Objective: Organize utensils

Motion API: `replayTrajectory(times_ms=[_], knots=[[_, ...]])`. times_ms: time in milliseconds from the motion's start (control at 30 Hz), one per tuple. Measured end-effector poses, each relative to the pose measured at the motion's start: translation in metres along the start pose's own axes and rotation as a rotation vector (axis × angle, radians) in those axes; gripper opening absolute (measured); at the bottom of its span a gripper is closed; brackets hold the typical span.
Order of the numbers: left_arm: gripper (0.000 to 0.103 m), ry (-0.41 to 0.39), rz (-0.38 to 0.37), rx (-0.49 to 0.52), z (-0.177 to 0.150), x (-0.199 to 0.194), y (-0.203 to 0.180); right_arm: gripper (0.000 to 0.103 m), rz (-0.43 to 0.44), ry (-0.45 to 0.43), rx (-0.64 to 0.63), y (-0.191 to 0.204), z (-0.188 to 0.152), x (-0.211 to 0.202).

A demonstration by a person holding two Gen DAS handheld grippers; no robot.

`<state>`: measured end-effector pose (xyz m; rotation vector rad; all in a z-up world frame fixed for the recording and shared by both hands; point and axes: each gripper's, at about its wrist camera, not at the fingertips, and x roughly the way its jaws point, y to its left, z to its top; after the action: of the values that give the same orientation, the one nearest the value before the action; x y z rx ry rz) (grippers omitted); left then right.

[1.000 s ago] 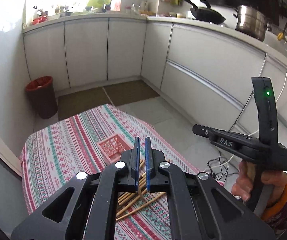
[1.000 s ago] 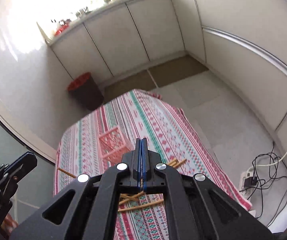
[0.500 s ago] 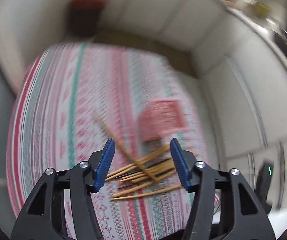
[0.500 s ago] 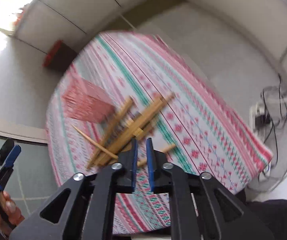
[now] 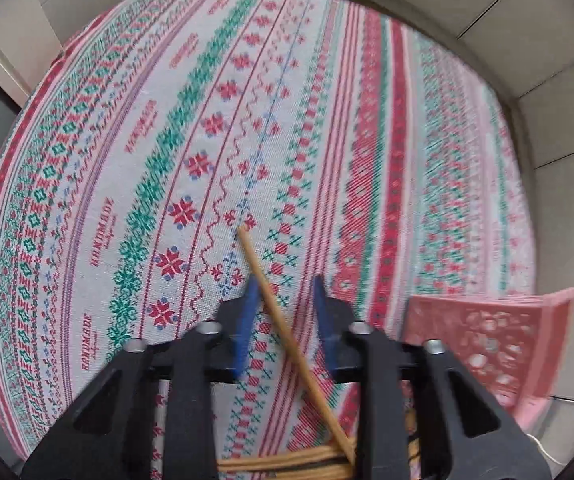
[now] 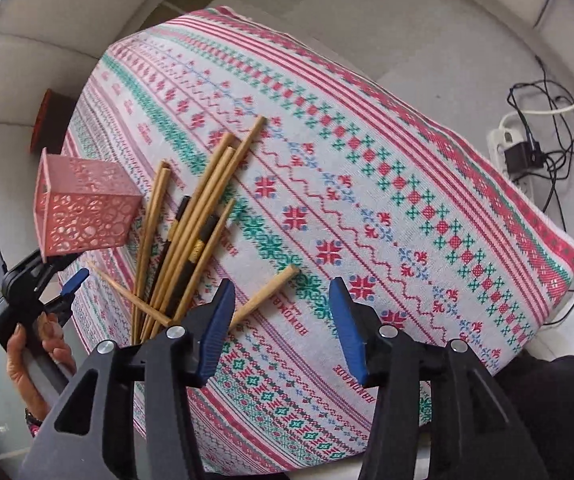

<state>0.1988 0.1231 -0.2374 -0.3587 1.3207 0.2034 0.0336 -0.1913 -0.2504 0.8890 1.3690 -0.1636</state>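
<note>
Several wooden chopsticks and dark ones lie in a loose pile on the patterned tablecloth. A pink perforated holder stands at the pile's left; in the left wrist view it is at the lower right. My left gripper is open, low over the cloth, with one stray chopstick lying between its fingers, untouched. It also shows in the right wrist view. My right gripper is open above the cloth, with a single chopstick just inside its left finger.
The table's edges drop to a tiled floor on all sides. A power strip with cables lies on the floor at the right. A red bin stands beyond the far table edge. White cabinet fronts surround the area.
Both grippers have tilted down from facing the kitchen to facing the table and moved close to it. Both opened from shut. The left one now straddles the stray chopstick.
</note>
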Motion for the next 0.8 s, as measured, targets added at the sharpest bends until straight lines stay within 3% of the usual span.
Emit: replayTrajectory(times_ms=[67,233,333,467,567,600,700,800], knots=[[0.008,-0.035,0.025,0.021,-0.003,0.001,-0.001,0.053,0.020,0.034,0.040,-0.006,0.001,0.007],[0.004,-0.048,-0.055,-0.029,-0.014,-0.012,0.031,0.054,0.055,0.092,0.089,-0.004,-0.004,0.021],[0.004,-0.051,-0.156,-0.053,-0.022,-0.035,0.052,0.054,0.048,0.068,0.099,0.003,-0.006,0.023],[0.004,-0.124,-0.219,0.007,-0.037,-0.080,0.066,0.055,0.018,0.022,0.122,0.016,-0.007,0.030],[0.004,-0.185,-0.228,0.055,-0.045,-0.111,0.065,0.036,-0.045,-0.019,0.097,0.034,-0.010,0.034],[0.004,-0.198,-0.236,0.070,-0.047,-0.120,0.065,0.018,-0.064,-0.026,0.073,0.040,-0.012,0.038],[0.004,-0.273,-0.233,0.144,-0.055,-0.151,0.055,0.010,-0.106,-0.054,0.023,0.053,-0.017,0.042],[0.004,-0.312,-0.281,0.192,-0.059,-0.174,0.047,0.007,-0.078,-0.055,0.030,0.051,-0.016,0.041]])
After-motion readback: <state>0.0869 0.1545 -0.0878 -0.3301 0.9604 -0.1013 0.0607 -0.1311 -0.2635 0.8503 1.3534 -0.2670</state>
